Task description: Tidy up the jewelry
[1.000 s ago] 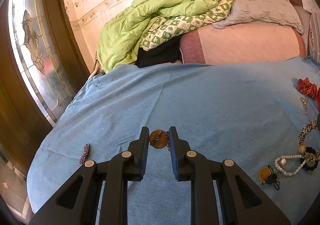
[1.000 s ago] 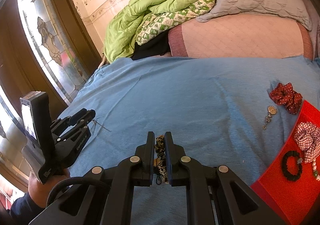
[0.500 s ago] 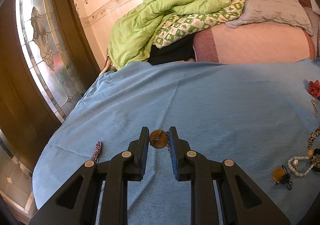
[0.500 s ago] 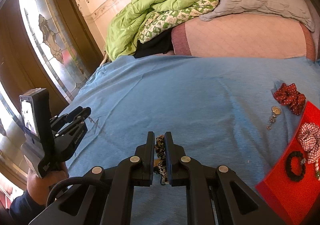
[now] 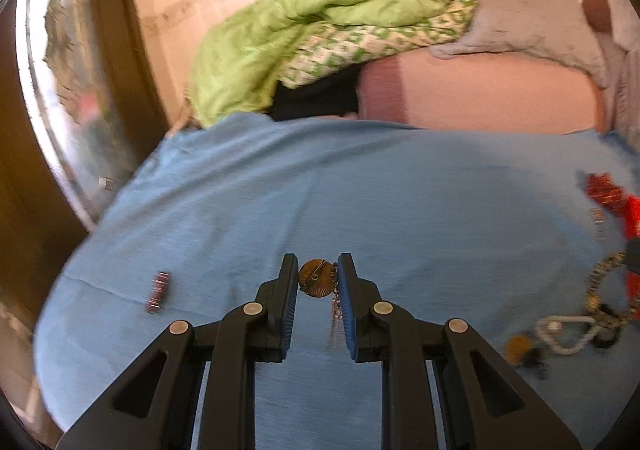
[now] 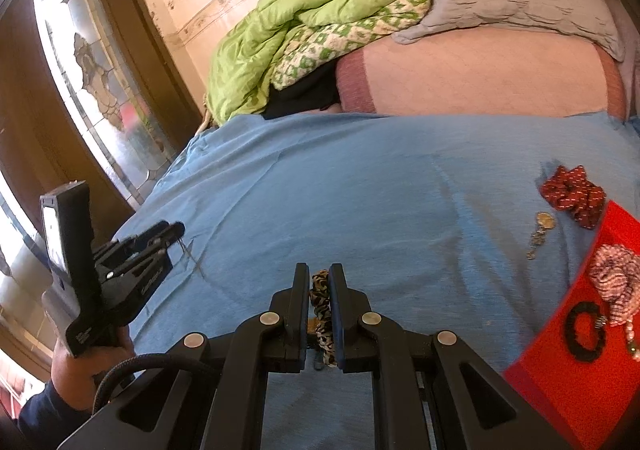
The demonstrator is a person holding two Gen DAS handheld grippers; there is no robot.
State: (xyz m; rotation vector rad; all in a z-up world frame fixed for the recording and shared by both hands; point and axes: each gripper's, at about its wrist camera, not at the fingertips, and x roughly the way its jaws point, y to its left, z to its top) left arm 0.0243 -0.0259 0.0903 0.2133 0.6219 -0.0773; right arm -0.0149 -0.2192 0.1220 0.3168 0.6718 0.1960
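Bronze pendant (image 5: 318, 277) pinched in left hand-held gripper (image 5: 318, 282); right hand-held gripper (image 6: 319, 290) clamps leopard-print band (image 6: 322, 310)

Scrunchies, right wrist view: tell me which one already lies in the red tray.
The pale red-and-white checked scrunchie lies in the red tray; the dark red dotted scrunchie lies on the blue bedspread beyond.

Left hand-held gripper (image 5: 318, 270): black, its blue-padded fingers (image 5: 289, 290) clamped on a round bronze fan-shaped pendant (image 5: 317, 277), a fine chain (image 5: 335, 306) dangling from it.
Bed: blue bedspread (image 5: 360, 190).
Left side: small dark red beaded strip (image 5: 157, 292) lying flat.
Right edge: blurred white pearl strand (image 5: 564, 334) among tangled pieces.
Far end: rumpled green quilt (image 5: 312, 18), grey pillow (image 5: 520, 14).
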